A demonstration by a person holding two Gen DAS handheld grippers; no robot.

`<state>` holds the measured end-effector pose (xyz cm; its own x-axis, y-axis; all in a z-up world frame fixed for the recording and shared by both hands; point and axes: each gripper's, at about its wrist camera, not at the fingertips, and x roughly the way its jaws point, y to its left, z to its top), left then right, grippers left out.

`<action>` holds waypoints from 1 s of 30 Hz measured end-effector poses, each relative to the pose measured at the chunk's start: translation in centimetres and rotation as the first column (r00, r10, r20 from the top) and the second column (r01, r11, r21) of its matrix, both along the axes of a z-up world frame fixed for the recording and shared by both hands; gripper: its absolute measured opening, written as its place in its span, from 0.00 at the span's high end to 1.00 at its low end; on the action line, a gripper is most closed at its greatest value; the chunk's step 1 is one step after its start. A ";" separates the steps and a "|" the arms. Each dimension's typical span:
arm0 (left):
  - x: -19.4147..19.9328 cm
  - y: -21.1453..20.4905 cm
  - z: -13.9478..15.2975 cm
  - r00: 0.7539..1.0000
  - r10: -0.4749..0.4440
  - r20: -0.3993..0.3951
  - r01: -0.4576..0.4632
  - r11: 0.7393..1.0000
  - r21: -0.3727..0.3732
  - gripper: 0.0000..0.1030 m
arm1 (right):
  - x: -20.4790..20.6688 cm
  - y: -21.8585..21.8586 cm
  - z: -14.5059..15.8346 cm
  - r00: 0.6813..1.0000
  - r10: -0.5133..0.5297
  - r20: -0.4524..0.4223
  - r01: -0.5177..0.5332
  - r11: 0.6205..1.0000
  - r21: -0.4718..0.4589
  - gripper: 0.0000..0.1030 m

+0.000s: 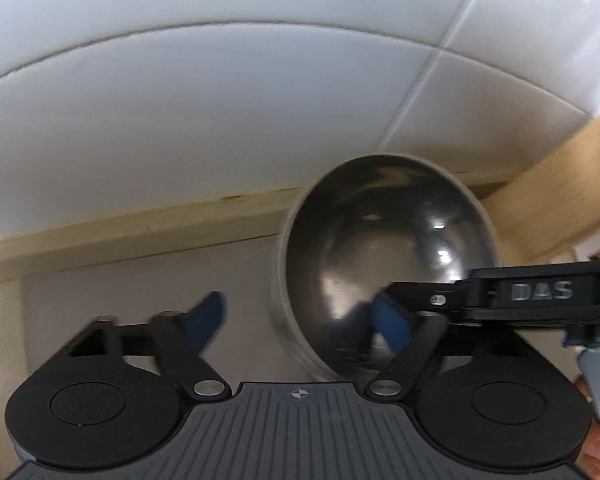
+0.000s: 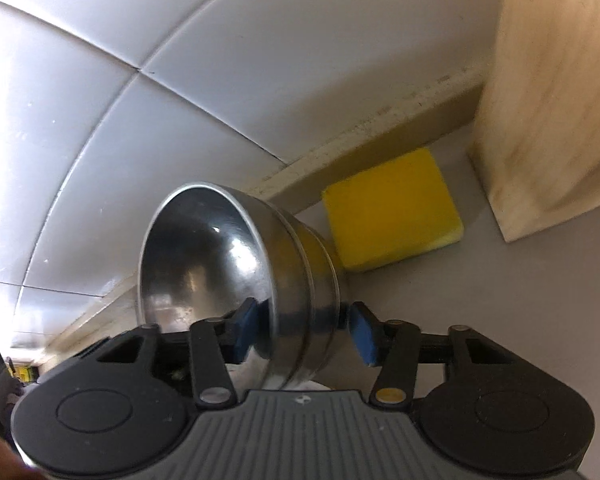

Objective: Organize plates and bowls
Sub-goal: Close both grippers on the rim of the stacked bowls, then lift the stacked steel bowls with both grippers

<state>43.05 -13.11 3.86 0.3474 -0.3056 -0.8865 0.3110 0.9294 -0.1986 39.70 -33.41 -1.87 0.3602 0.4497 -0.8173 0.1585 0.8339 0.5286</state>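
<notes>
Gripping round steel bowl (image 2: 236, 280), right gripper (image 2: 304, 332), blue fingers (image 2: 246, 330)

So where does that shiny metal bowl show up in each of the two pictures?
Left wrist view: the metal bowl sits right of centre, tipped on its side, its opening facing the camera.
Right wrist view: the bowl is at lower centre, tipped, its wall between the right gripper fingers.
Shared landmark: the white tiled wall behind it, above the beige ledge.

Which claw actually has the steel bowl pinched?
The right claw: its blue pads straddle the steel bowl's wall, one inside, one outside. The left claw is open, with nothing gripped.
</notes>
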 end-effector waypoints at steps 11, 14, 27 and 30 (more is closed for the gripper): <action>-1.9 0.2 0.6 0.999 -0.024 0.038 0.025 0.999 -0.033 0.45 | -0.5 -0.5 0.4 1.000 0.016 0.021 -0.016 1.000 0.008 0.72; -1.9 0.7 0.2 0.999 -0.010 0.033 0.012 0.997 -0.073 0.43 | -0.2 -0.6 0.1 1.000 0.016 0.015 -0.016 1.000 0.017 0.72; -2.2 1.3 -0.2 0.999 0.047 0.014 -0.046 0.997 -0.069 0.44 | 0.0 -1.5 -0.5 0.999 -0.015 0.032 0.014 0.999 0.042 0.68; -2.6 1.1 0.3 0.999 0.037 0.030 -0.035 0.999 -0.036 0.47 | -0.5 -0.7 0.5 0.998 0.027 0.059 -0.025 0.999 -0.027 0.70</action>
<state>40.41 -12.03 4.11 0.3857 -0.3238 -0.8639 0.2839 0.9326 -0.2228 39.18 -34.07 -1.36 0.3968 0.4381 -0.8066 0.1057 0.8511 0.5142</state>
